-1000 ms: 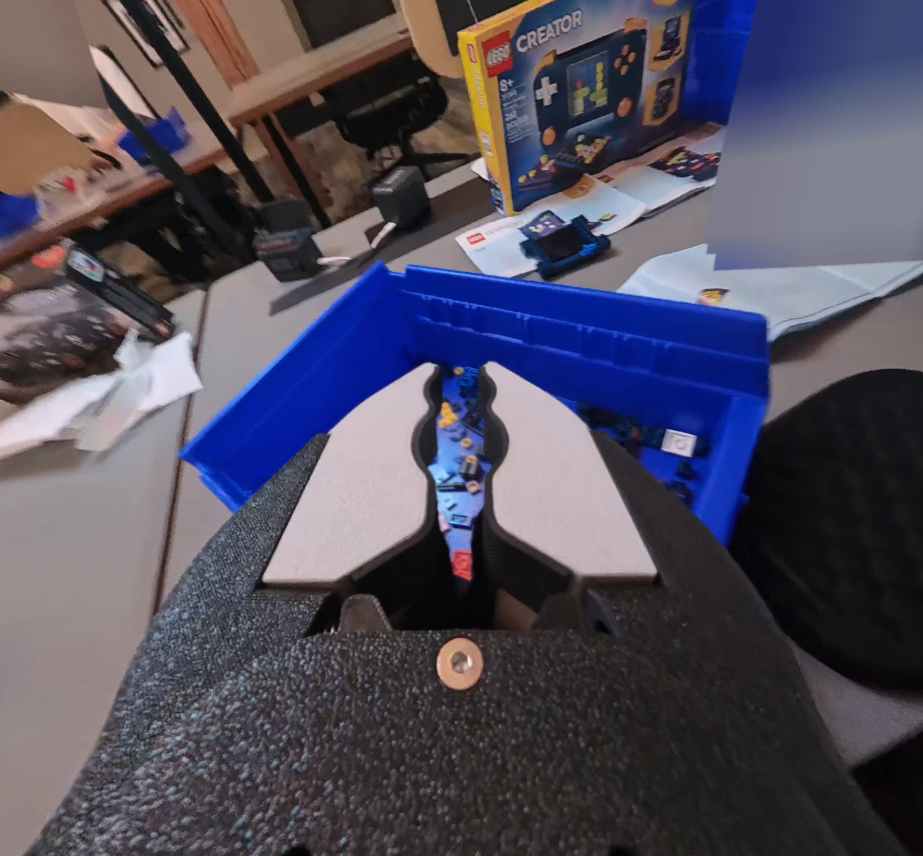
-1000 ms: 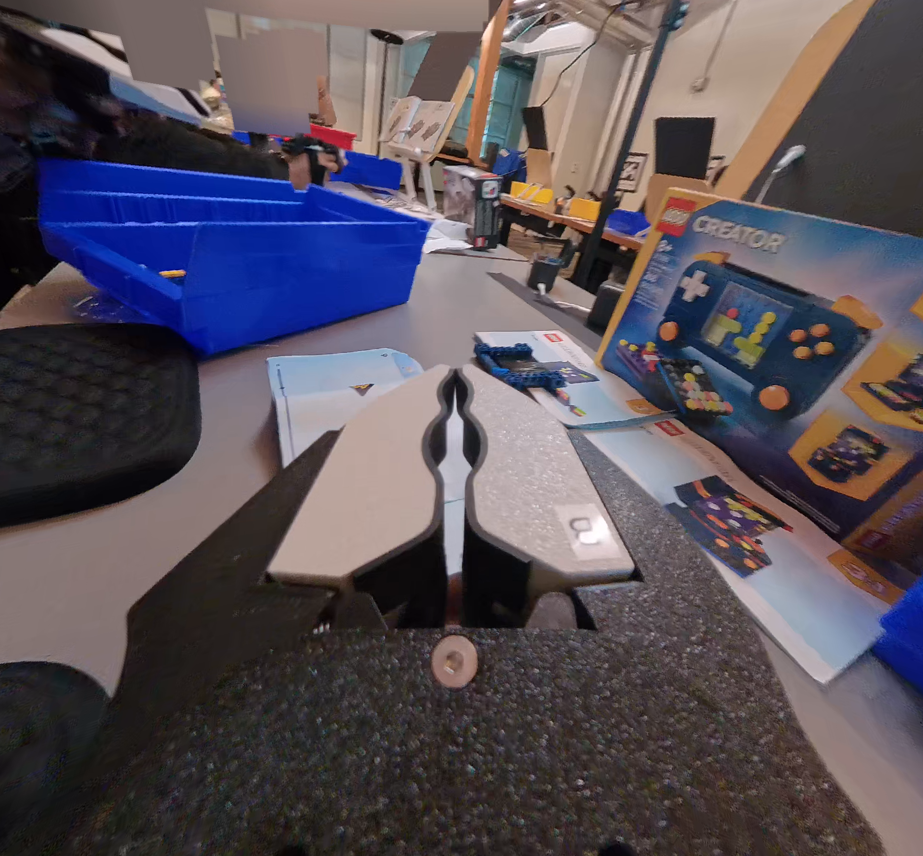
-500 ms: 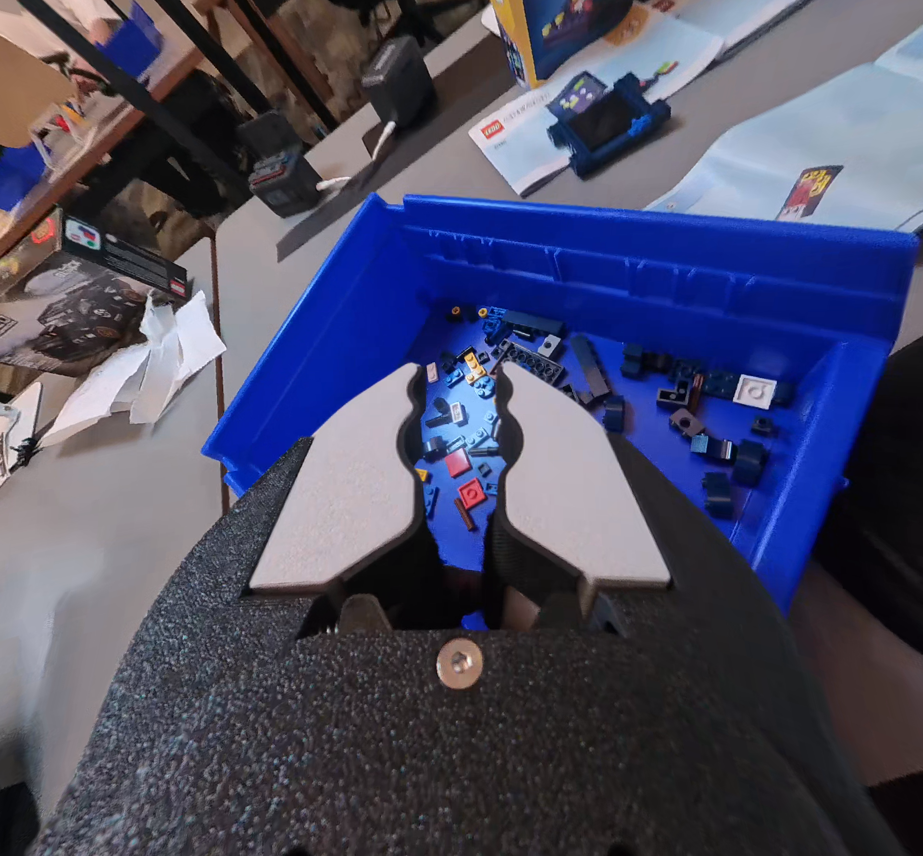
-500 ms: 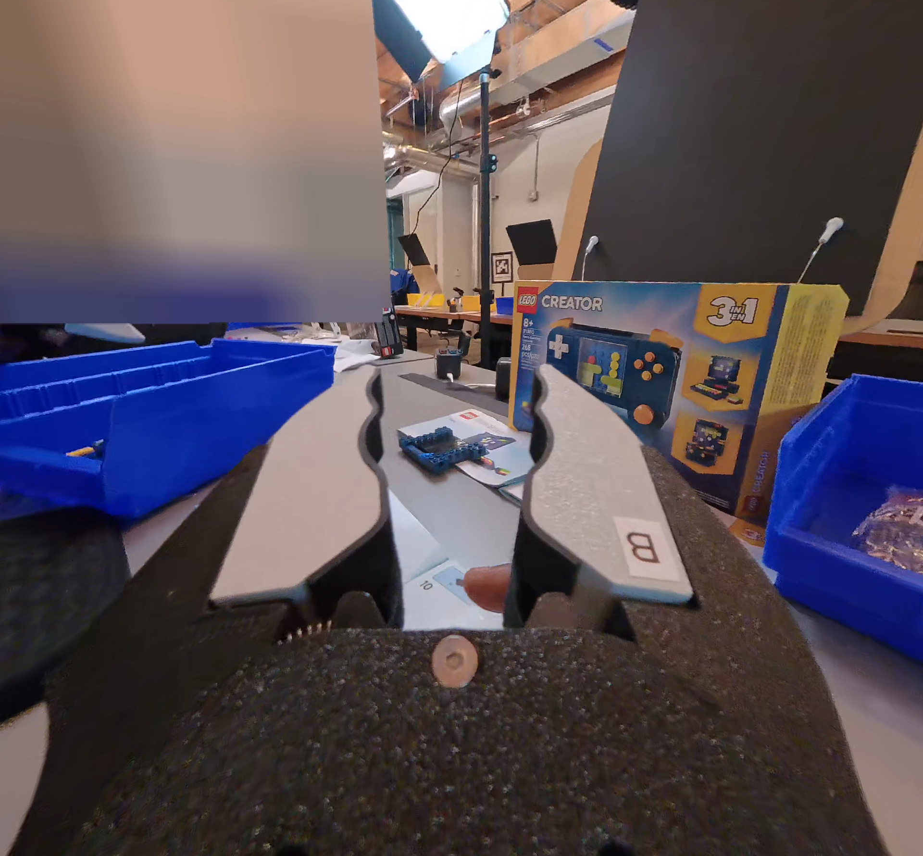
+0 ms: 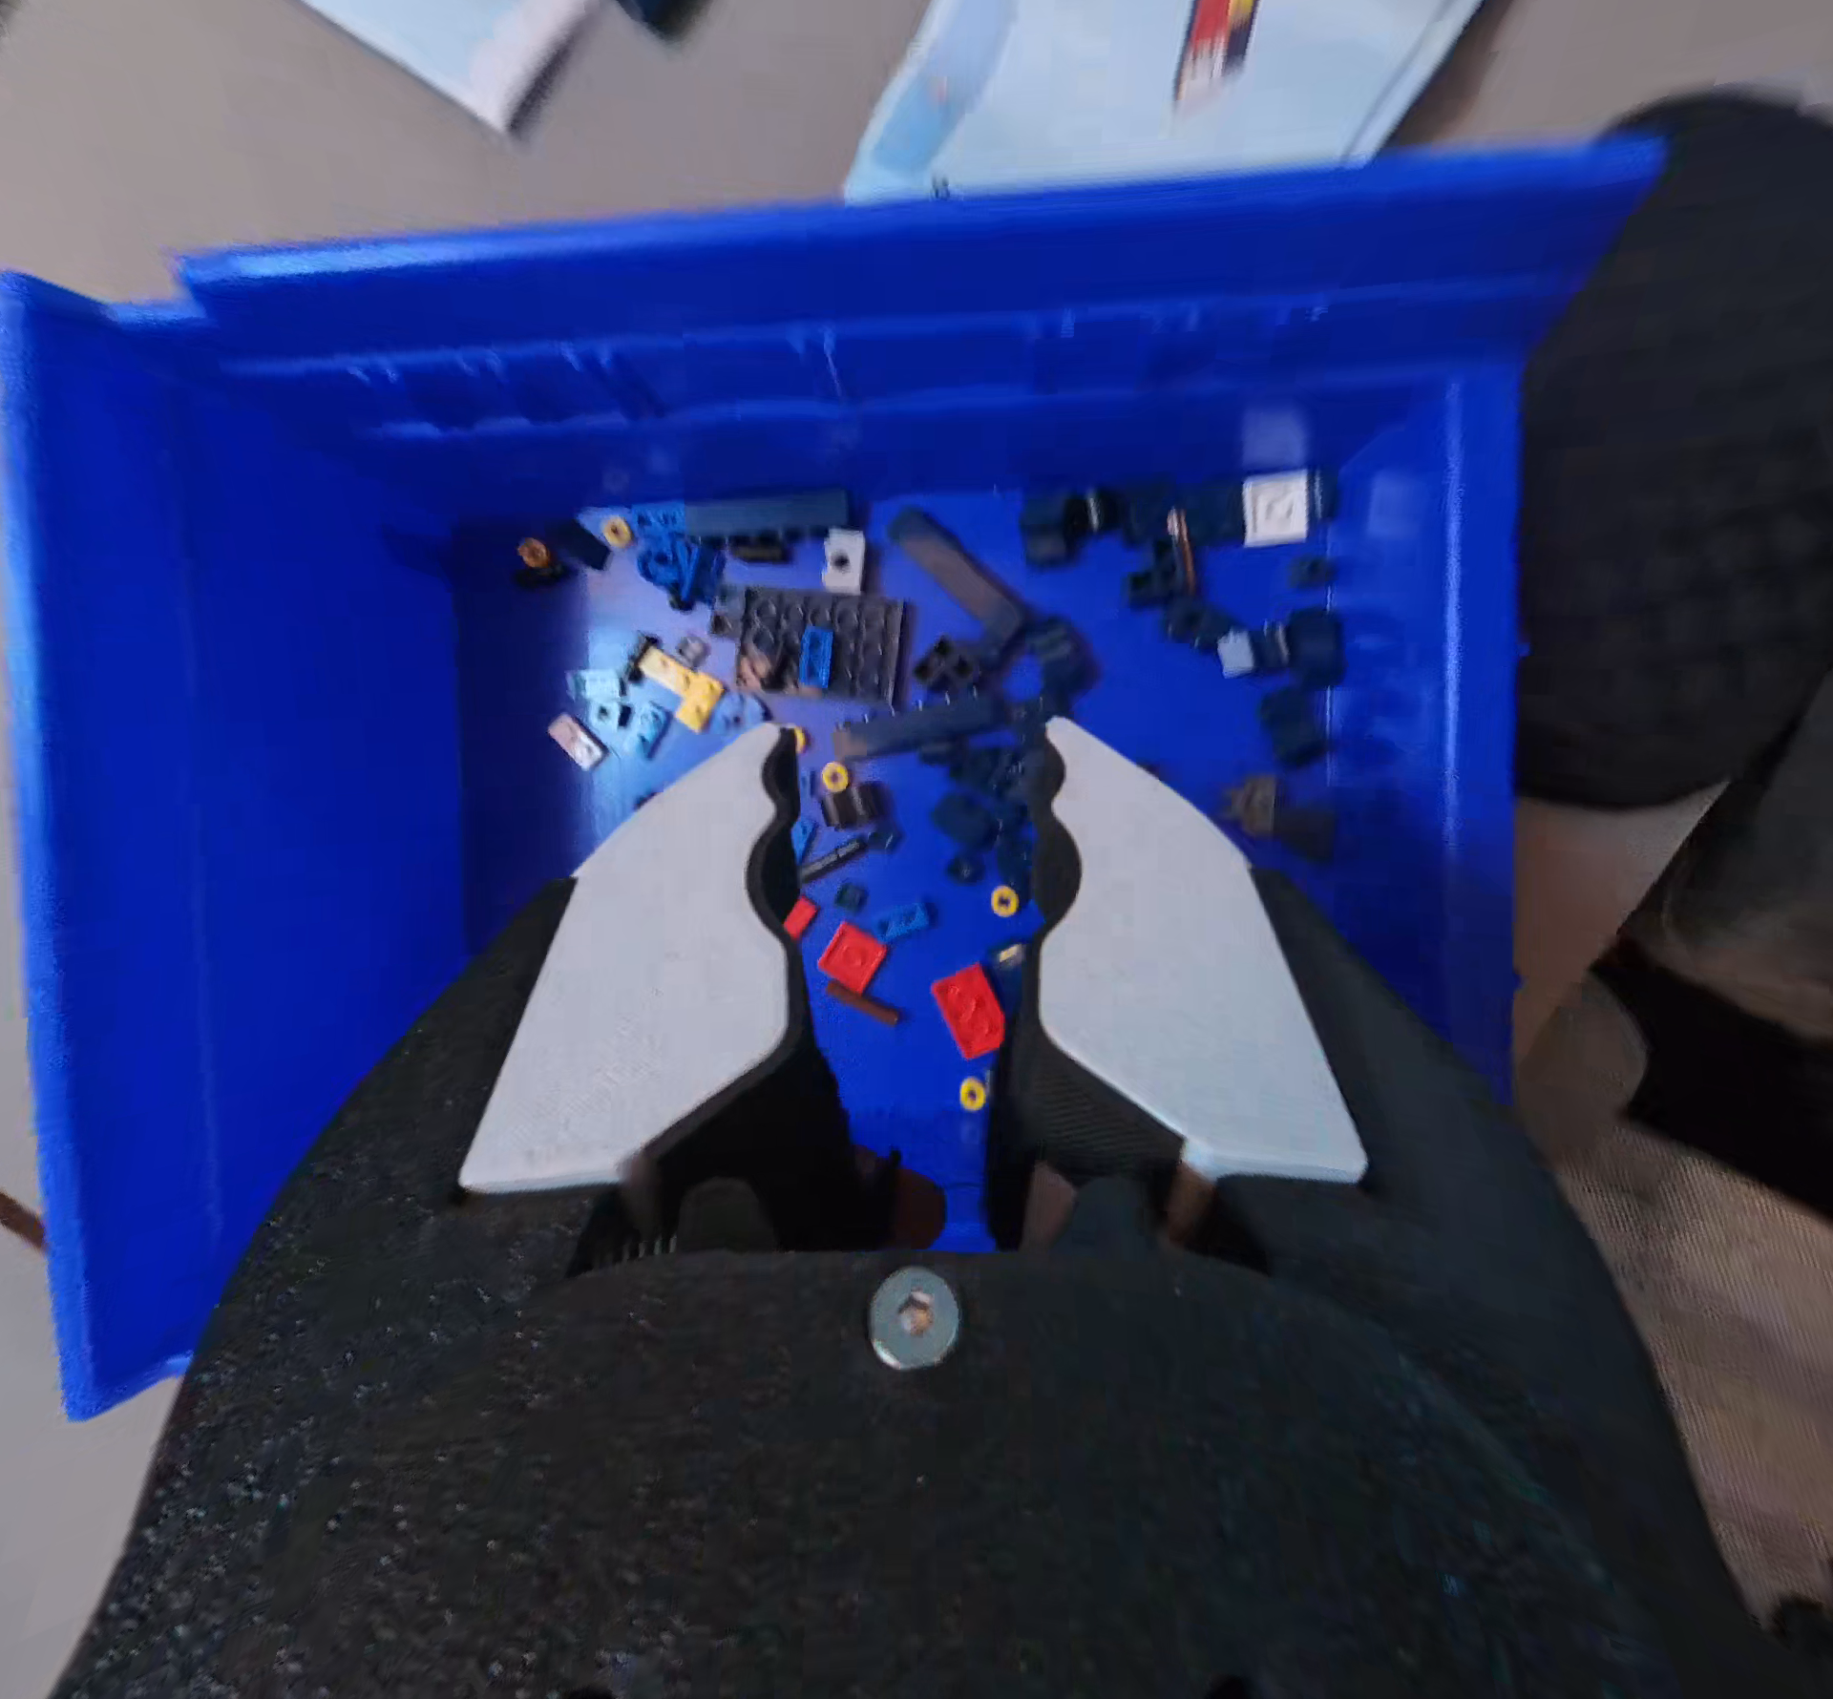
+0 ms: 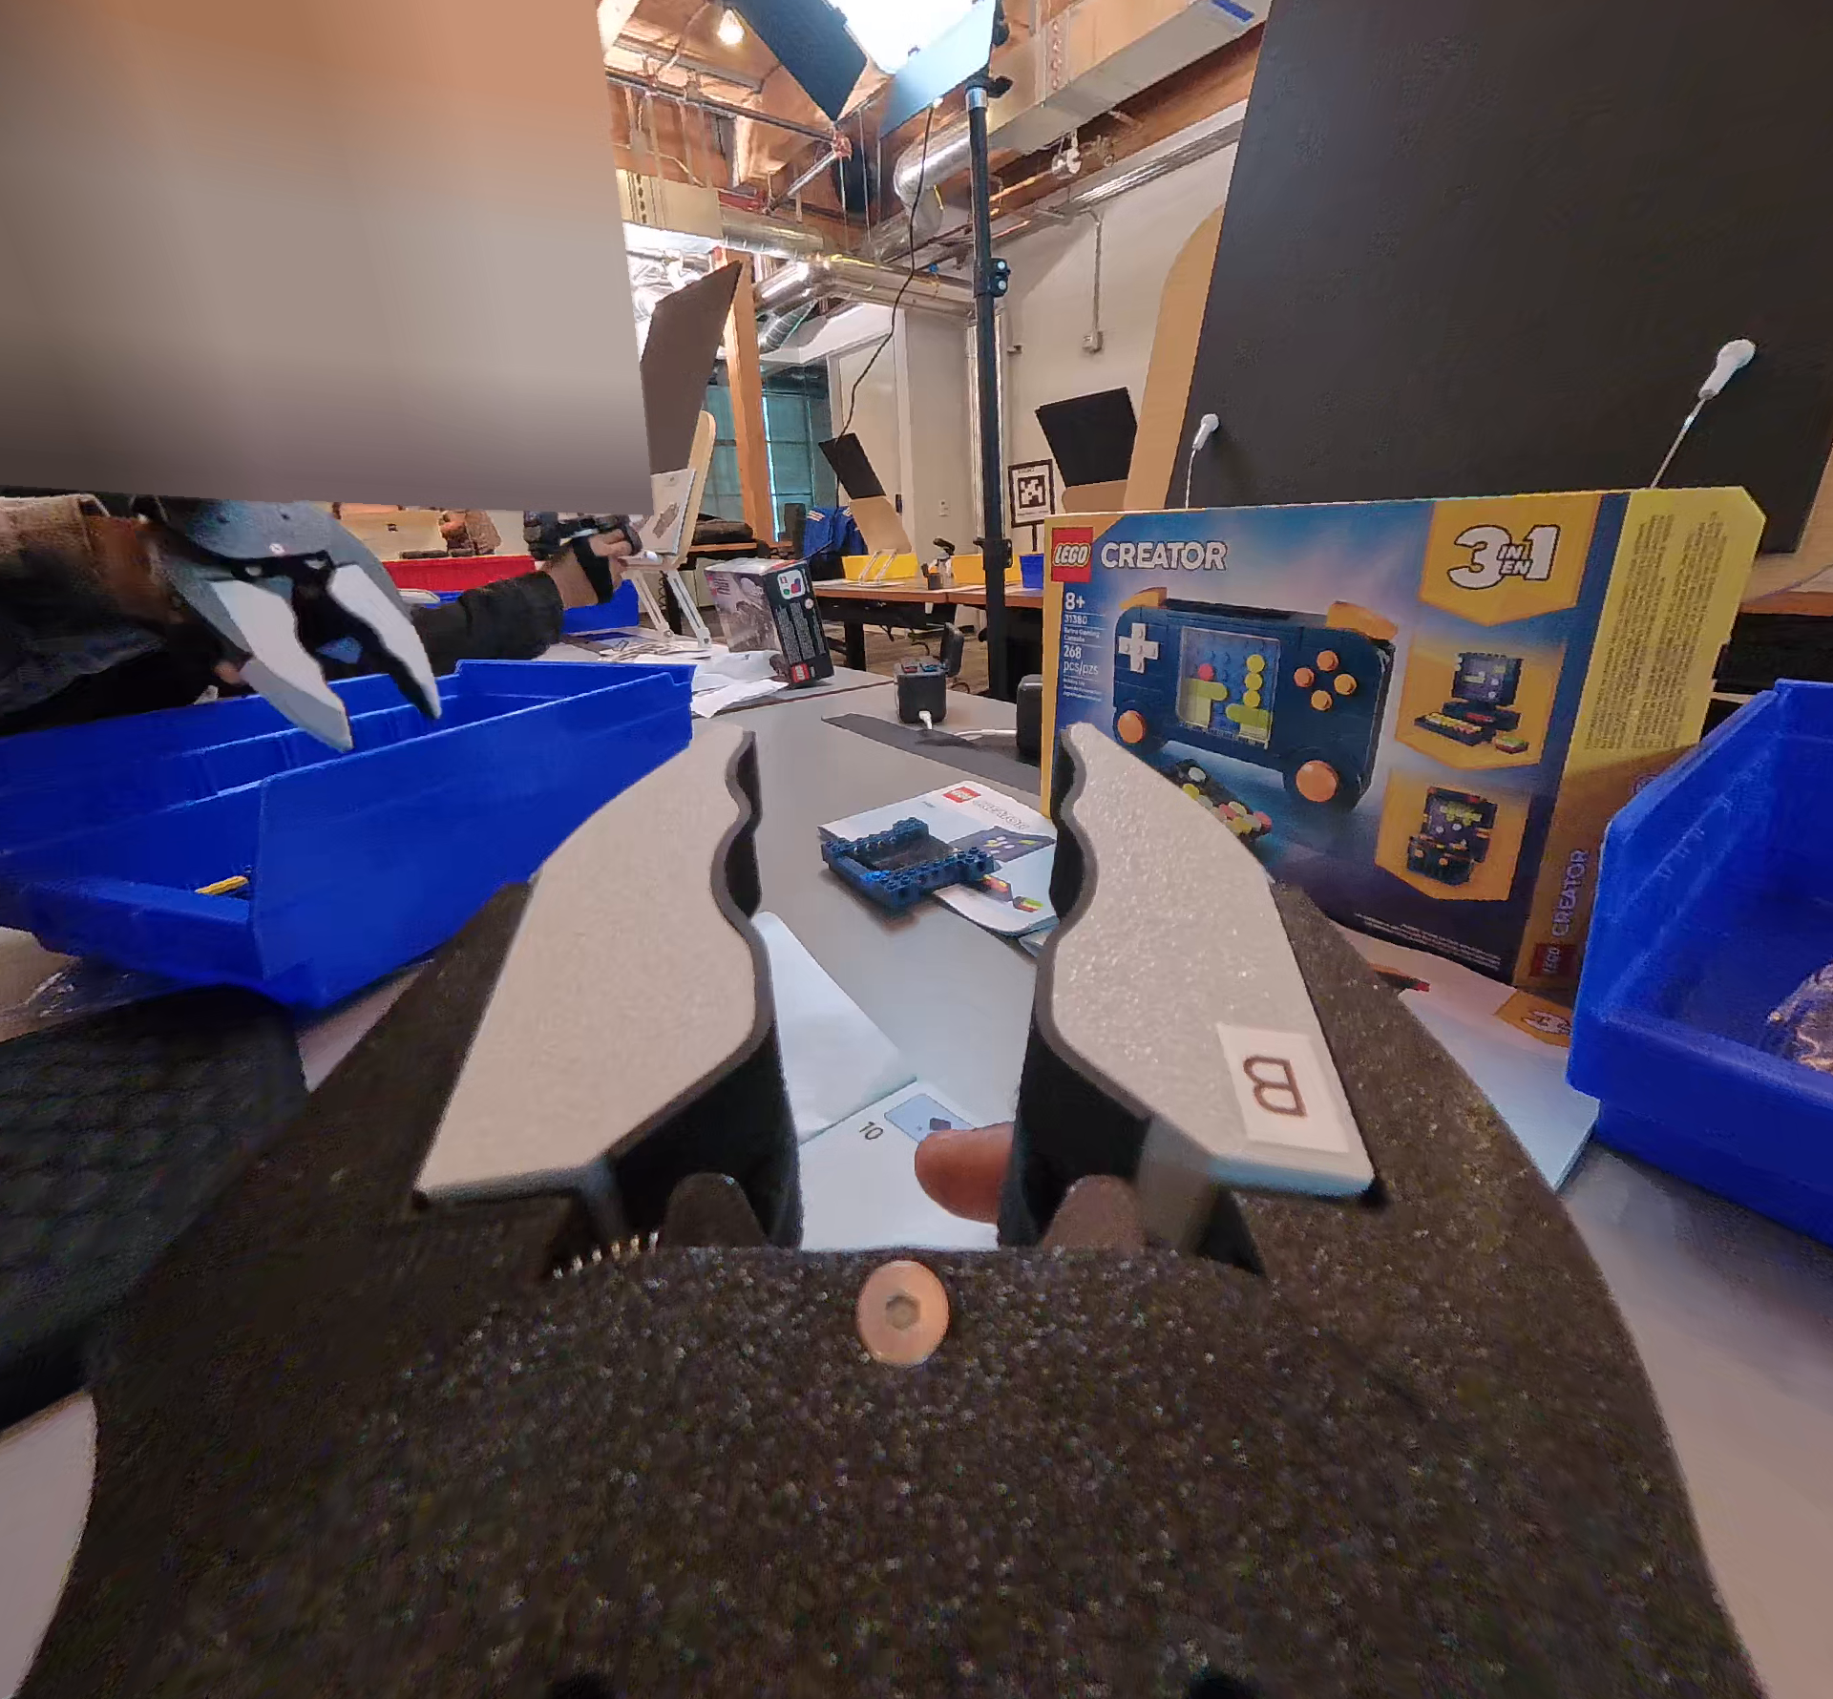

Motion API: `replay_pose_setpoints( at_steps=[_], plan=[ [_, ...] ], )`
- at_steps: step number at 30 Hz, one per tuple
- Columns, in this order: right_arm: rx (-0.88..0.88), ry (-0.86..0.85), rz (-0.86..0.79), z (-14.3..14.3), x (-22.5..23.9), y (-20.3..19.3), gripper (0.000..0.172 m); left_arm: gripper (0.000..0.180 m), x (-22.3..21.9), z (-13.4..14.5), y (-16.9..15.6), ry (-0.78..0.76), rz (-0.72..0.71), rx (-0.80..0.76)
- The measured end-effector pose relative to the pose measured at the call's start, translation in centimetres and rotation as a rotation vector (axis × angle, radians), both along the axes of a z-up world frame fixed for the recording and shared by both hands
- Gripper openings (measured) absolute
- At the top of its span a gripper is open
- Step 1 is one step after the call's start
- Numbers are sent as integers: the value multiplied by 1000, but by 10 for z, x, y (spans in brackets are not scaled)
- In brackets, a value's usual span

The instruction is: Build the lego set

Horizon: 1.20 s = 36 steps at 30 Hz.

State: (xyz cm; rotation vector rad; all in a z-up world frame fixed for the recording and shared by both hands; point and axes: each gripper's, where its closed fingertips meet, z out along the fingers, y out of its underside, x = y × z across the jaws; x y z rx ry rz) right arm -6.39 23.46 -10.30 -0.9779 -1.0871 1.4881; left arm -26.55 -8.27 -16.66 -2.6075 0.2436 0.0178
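Note:
My left gripper (image 5: 913,739) is open and empty, pointing down into a blue bin (image 5: 248,759) that holds several loose toy bricks: red plates (image 5: 851,955), a dark grey plate (image 5: 828,640), yellow pieces (image 5: 684,685) and dark blue bricks. It also shows in the right wrist view (image 6: 332,709), its tips above the blue bin (image 6: 397,848). My right gripper (image 6: 903,749) is open and empty, held level above the grey table (image 6: 893,759). A half-built blue brick frame (image 6: 908,858) lies ahead of it on a booklet (image 6: 992,818).
A toy set box (image 6: 1389,709) stands at the right. A second blue bin (image 6: 1706,957) sits at the far right. A black textured pad (image 6: 119,1156) lies at the left. Open instruction sheets (image 5: 1190,15) lie beyond the bin. A light stand (image 6: 982,362) rises behind. One gripper's finger ends stand about 40 centimetres off the other's.
My left gripper tilted down over the bin and opened wider. My right gripper opened from shut, rose to level, then stayed still.

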Motion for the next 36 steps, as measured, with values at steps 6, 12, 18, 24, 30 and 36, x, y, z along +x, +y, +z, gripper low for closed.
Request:
replay_pose_setpoints(
  at_steps=[6, 12, 18, 24, 30, 36],
  plan=[
    [16, -19, -3, -4, -2, 1, 55, 34, -1, -31, -18, 42, -95, -222],
    [26, -46, 12, -10, -6, -3, 54, 29, 25, -30, -1, -40, -168, -113],
    [49, -51, 8, -11, -6, -4, 54, 24, 40, -66, 2, -130, 24, -282],
    [47, -41, 17, -9, -5, -5, 53, 28, 33, -72, -4, -70, 83, -316],
    [49, -33, 21, -7, -4, -5, 53, 23, 33, -80, 1, -44, 97, -291],
    [55, -22, 21, -4, -1, -5, 53, 16, 18, -48, -4, 74, 99, -312]
  ],
)
